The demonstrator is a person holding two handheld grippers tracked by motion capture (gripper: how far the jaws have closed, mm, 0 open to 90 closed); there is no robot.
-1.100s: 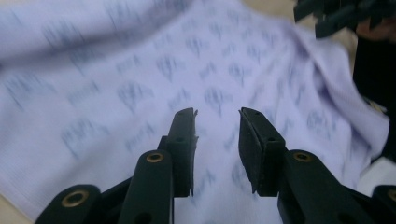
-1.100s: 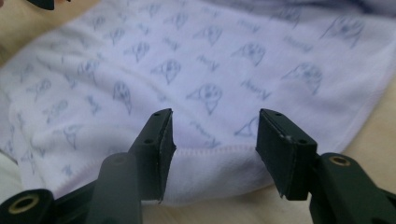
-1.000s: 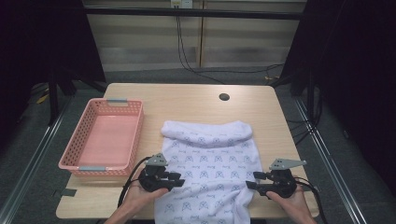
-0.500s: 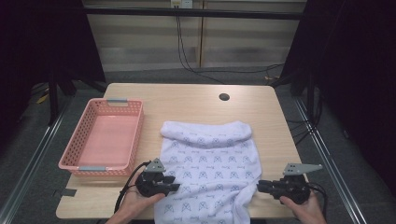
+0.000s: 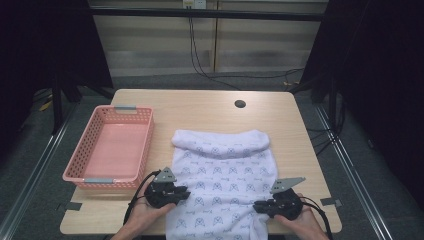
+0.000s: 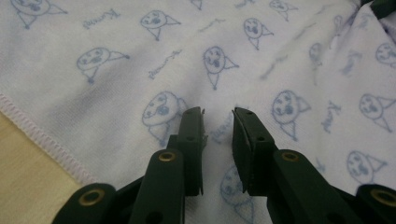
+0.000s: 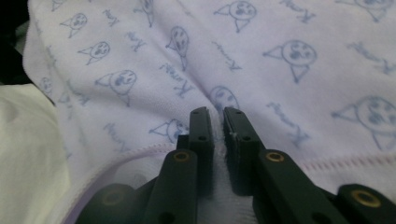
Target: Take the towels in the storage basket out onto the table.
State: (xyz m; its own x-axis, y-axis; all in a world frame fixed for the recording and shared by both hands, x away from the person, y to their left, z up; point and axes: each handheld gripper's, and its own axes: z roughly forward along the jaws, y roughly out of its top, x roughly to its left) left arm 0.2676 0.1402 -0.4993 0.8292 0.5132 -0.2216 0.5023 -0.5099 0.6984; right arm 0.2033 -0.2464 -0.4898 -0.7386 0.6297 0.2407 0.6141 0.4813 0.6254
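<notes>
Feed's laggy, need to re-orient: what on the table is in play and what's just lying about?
In play:
- printed cloth
- left claw, jaws apart over it
- right claw, nearly closed at its hem

Lying about:
- pink basket

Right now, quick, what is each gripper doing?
Left gripper: open, jaws apart over the white cloth with blue printed faces, not pinching it.
Right gripper: shut on a fold of the cloth near its stitched hem.

Each black gripper (image 5: 181,194) has brass-ringed screws, a grey triangular plate, a black cable.
</notes>
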